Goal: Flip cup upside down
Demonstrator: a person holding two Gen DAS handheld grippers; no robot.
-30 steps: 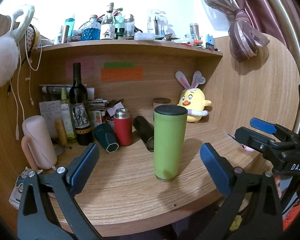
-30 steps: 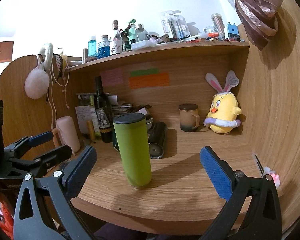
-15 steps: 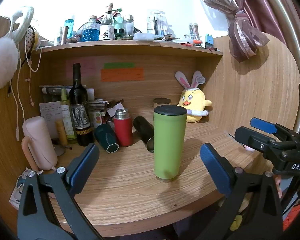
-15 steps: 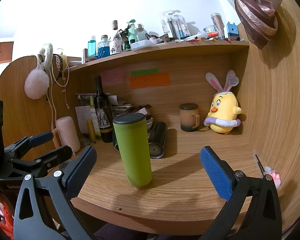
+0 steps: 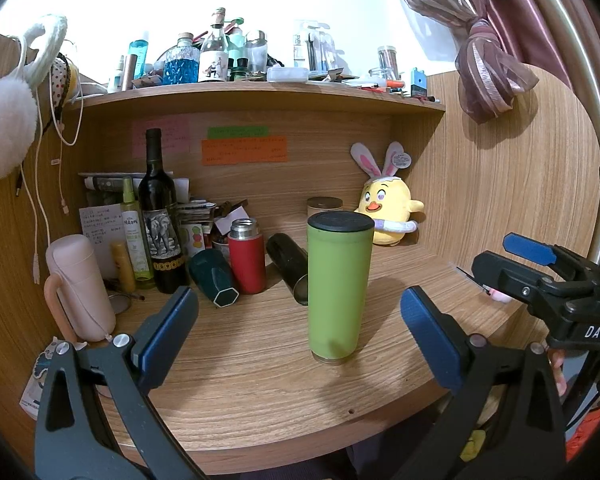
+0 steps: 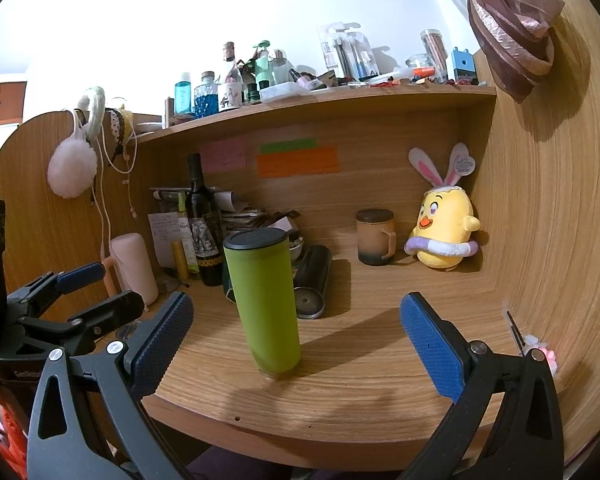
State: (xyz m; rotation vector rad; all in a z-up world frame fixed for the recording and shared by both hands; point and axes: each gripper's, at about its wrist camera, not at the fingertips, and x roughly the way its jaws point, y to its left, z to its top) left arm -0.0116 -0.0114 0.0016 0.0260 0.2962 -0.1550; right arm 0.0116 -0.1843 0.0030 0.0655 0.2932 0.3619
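Holding both grippers short of the desk (image 5: 260,376) edge. Left gripper (image 5: 300,328) jaws spread wide, gripping nothing; right gripper (image 6: 296,328) the same. I see the green cup (image 5: 338,286) upright at frame centre in the left view, black end on top, clear of both. Black tumbler (image 6: 314,282) lies just behind it; mug (image 6: 374,236) and chick toy (image 6: 444,232) sit upper right.

The cup (image 5: 339,288) stands on the desk (image 5: 260,380), before a lying flask (image 5: 289,266), plush chick (image 5: 388,216) behind right.
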